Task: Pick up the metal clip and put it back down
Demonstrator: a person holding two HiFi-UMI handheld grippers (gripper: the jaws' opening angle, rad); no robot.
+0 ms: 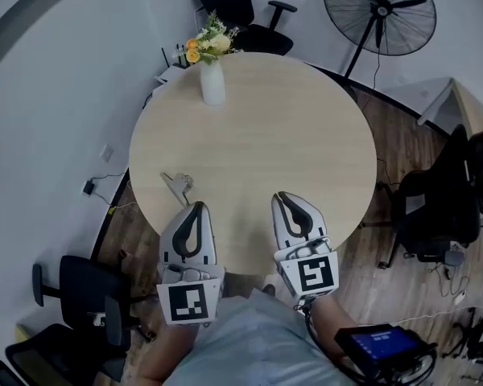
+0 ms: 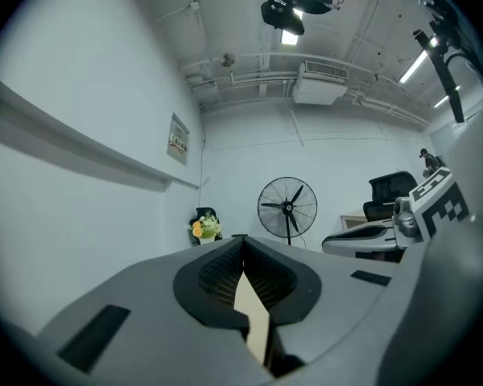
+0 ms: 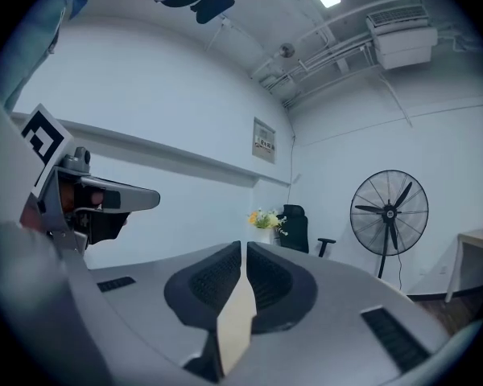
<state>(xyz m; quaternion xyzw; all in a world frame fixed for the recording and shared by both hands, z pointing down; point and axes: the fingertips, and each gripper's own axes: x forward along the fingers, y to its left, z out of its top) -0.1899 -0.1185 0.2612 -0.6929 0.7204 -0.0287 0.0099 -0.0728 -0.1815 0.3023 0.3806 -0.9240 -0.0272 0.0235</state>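
Observation:
The metal clip (image 1: pixel 179 185) lies flat on the round beige table (image 1: pixel 306 135), near its front left edge. My left gripper (image 1: pixel 196 208) hovers just behind and to the right of the clip, apart from it, jaws shut with nothing in them. My right gripper (image 1: pixel 284 198) is held over the table's front edge further right, also shut and holding nothing. In the left gripper view the left gripper (image 2: pixel 242 244) shows its jaws meeting at the tips. The right gripper (image 3: pixel 243 248) in its own view shows only a thin slit. Neither gripper view shows the clip.
A white vase of flowers (image 1: pixel 212 79) stands at the table's far side. A standing fan (image 1: pixel 377 10) is at the back right. Office chairs (image 1: pixel 245 6) ring the table, one black chair (image 1: pixel 439 203) to the right. A screen device (image 1: pixel 382 344) sits by my right arm.

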